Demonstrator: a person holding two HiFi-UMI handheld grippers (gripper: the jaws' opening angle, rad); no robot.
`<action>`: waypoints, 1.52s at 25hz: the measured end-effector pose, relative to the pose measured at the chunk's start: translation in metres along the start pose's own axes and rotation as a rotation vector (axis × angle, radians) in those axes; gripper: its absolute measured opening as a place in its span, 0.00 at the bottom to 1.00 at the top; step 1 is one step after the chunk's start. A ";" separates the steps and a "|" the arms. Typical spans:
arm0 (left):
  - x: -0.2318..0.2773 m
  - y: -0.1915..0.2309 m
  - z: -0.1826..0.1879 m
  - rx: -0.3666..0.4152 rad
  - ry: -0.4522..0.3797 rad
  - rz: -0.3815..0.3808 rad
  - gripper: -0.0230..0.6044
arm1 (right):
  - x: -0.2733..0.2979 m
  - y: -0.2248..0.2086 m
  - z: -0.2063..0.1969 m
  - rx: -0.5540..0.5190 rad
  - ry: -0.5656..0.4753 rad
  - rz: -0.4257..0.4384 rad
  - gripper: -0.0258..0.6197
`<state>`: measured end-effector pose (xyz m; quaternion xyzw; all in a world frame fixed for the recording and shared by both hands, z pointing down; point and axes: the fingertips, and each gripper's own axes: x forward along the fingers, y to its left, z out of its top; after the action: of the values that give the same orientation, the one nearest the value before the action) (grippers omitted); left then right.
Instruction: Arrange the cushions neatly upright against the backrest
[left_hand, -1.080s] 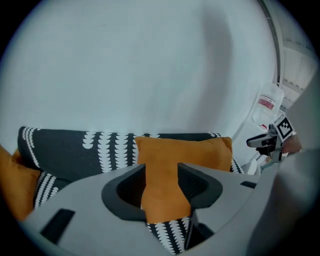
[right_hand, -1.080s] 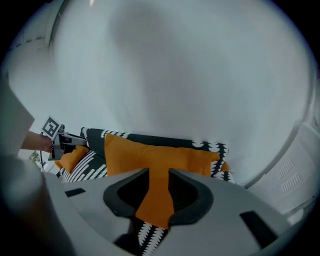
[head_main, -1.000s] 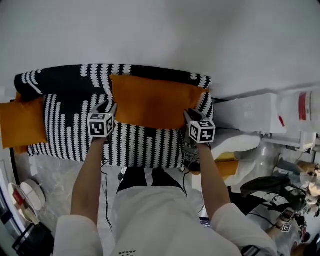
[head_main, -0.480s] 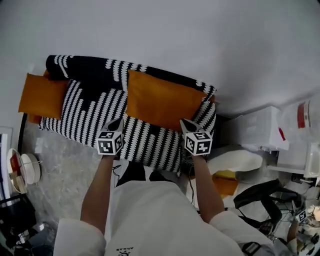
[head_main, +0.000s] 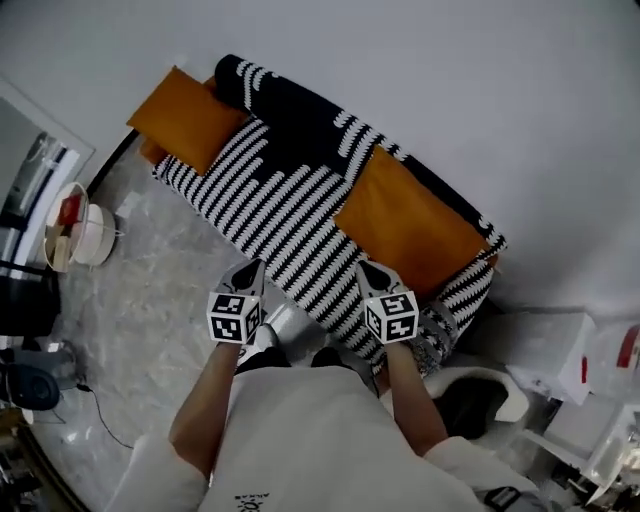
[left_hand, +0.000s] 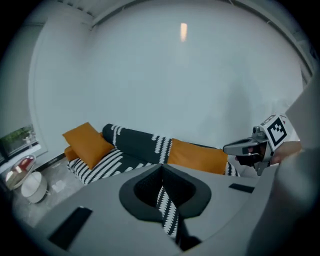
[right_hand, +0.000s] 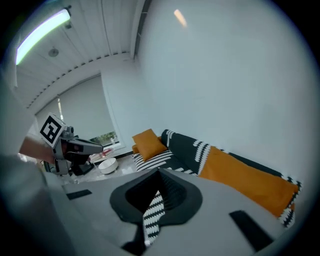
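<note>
The black-and-white striped sofa (head_main: 270, 195) runs diagonally across the head view. A long orange cushion (head_main: 408, 225) leans upright against the backrest (head_main: 300, 108) at the right end. A second orange cushion (head_main: 190, 120) lies over the far left end. My left gripper (head_main: 252, 268) and right gripper (head_main: 366, 268) hover side by side in front of the sofa's front edge, both shut and empty, apart from the cushions. The left gripper view shows the long cushion (left_hand: 200, 156), the end cushion (left_hand: 87, 142) and the right gripper (left_hand: 245, 148). The right gripper view shows both cushions (right_hand: 247, 180) (right_hand: 149, 142).
A round white stand (head_main: 78, 232) with dishes sits on the marbled floor left of the sofa, with dark equipment (head_main: 25, 305) below it. White boxes (head_main: 560, 345) and clutter crowd the lower right beside the sofa's end. A bare wall runs behind the sofa.
Both grippers have let go of the long orange cushion's lower corners and drawn back from it past the sofa's front edge. The cushion stays leaning on the backrest. The head view has swung.
</note>
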<state>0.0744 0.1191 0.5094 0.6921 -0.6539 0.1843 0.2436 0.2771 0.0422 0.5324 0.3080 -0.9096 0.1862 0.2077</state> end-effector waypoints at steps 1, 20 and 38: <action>-0.012 0.015 -0.004 -0.024 -0.013 0.028 0.07 | 0.010 0.019 0.006 -0.031 0.003 0.040 0.08; -0.247 0.371 -0.114 -0.302 -0.206 0.358 0.07 | 0.183 0.375 0.088 -0.236 -0.009 0.364 0.08; -0.286 0.603 -0.121 -0.465 -0.229 0.628 0.07 | 0.427 0.539 0.178 -0.356 0.046 0.619 0.08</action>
<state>-0.5399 0.4068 0.5020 0.4015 -0.8806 0.0187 0.2511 -0.4222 0.1521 0.4787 -0.0274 -0.9731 0.0858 0.2121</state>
